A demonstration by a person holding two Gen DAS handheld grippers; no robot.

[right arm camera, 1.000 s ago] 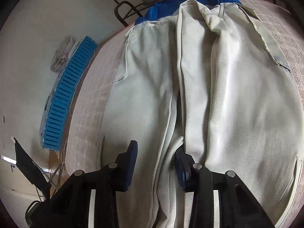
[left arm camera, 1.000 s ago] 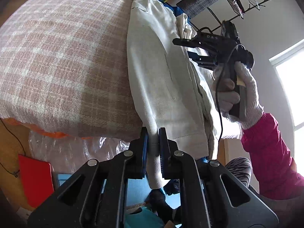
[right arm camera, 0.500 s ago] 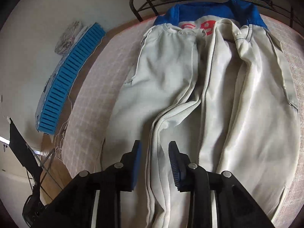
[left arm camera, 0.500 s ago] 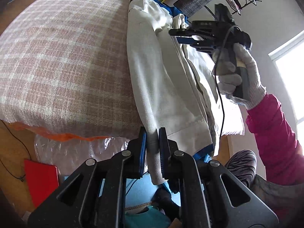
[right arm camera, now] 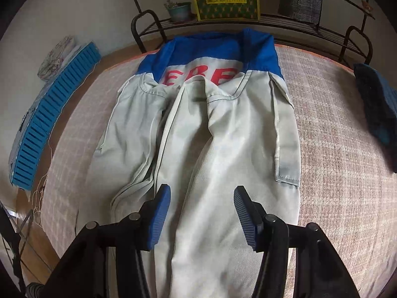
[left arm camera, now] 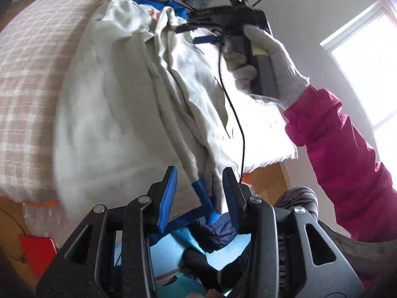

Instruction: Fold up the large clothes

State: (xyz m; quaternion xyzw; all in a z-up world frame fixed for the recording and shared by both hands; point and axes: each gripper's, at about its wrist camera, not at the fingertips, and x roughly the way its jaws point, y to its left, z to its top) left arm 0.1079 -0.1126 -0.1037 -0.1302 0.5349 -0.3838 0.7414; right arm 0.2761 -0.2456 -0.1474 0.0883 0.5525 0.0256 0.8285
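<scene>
You are parting both pairs of jaws, which have just been opening, so your left gripper [left arm camera: 199,193] and your right gripper [right arm camera: 202,211] are gaping empty over the grey-and-blue jacket [right arm camera: 198,129] lying flat on the pink plaid bedcover [right arm camera: 335,136], a metal rack [right arm camera: 248,22] standing beyond.

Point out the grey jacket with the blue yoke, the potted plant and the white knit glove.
grey jacket with blue yoke [right arm camera: 223,134]: right wrist view, front panel.
potted plant [right arm camera: 179,12]: right wrist view, pot wall.
white knit glove [left arm camera: 280,62]: left wrist view, back of hand.
</scene>
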